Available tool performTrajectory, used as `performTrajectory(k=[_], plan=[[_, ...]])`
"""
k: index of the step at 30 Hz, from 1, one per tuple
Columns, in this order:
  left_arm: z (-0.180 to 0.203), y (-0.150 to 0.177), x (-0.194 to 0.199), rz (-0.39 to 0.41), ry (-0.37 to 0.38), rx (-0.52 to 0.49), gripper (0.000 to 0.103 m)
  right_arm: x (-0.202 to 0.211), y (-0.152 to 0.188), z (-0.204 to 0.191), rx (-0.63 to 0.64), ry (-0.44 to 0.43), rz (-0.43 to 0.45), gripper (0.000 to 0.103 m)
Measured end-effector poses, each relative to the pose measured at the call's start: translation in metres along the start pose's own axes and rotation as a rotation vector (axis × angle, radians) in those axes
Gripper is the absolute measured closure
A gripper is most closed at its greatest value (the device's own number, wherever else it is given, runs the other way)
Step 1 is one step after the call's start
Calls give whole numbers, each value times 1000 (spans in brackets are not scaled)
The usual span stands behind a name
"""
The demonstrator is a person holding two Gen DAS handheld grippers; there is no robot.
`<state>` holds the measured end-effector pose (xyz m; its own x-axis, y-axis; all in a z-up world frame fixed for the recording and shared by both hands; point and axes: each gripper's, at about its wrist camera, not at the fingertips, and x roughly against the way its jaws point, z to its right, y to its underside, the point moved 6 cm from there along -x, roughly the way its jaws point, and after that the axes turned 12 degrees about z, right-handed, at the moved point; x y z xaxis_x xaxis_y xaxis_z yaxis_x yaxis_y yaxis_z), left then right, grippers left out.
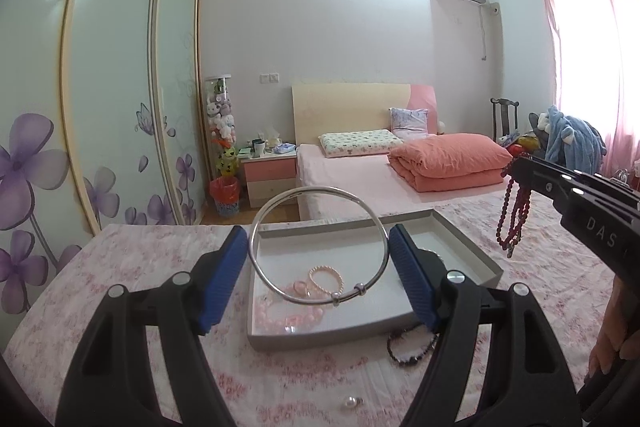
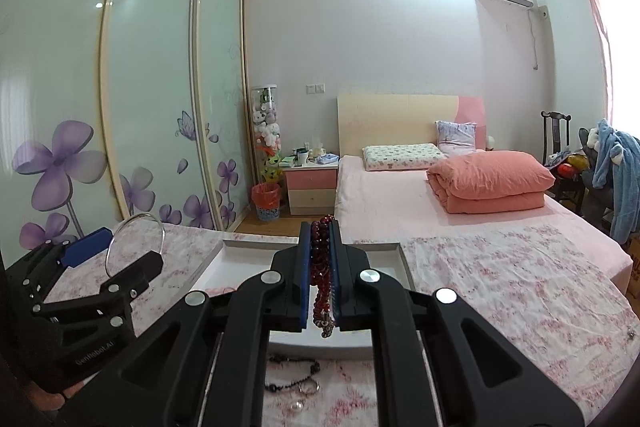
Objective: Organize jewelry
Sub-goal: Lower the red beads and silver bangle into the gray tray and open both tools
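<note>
My left gripper [image 1: 318, 259] is shut on a silver bangle [image 1: 276, 203], its blue pads pressing the ring's sides, held above a shallow white tray [image 1: 472, 247]. In the tray lie a pearl bracelet [image 1: 326, 277] and pink bead bracelets [image 1: 288, 319]. My right gripper [image 2: 320, 267] is shut on a dark red bead necklace [image 2: 320, 247] that hangs down between the pads; it shows at the right in the left wrist view [image 1: 514, 215]. A dark bead bracelet [image 1: 412, 347] and a loose pearl [image 1: 350, 404] lie on the floral cloth in front of the tray.
The floral cloth [image 1: 160, 267] covers the work surface. Behind it stand a pink bed [image 1: 360, 179] with a folded orange quilt [image 1: 448, 161], a nightstand [image 1: 268, 171], sliding wardrobe doors [image 1: 112, 87] on the left and a chair with clothes [image 1: 568, 139] on the right.
</note>
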<state>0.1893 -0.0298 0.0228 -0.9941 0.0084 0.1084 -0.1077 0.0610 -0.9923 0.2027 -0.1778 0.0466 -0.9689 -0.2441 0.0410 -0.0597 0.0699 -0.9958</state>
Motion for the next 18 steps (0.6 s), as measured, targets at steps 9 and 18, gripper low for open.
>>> performTrajectory(k=[9,18], plan=[[1,9,-43,-30,-7,-4,32,-39,8,-1,-3,-7,-30,94],[5,32,-101,-127,7,0,32,-96,33,9,-80,-12,-145,94]])
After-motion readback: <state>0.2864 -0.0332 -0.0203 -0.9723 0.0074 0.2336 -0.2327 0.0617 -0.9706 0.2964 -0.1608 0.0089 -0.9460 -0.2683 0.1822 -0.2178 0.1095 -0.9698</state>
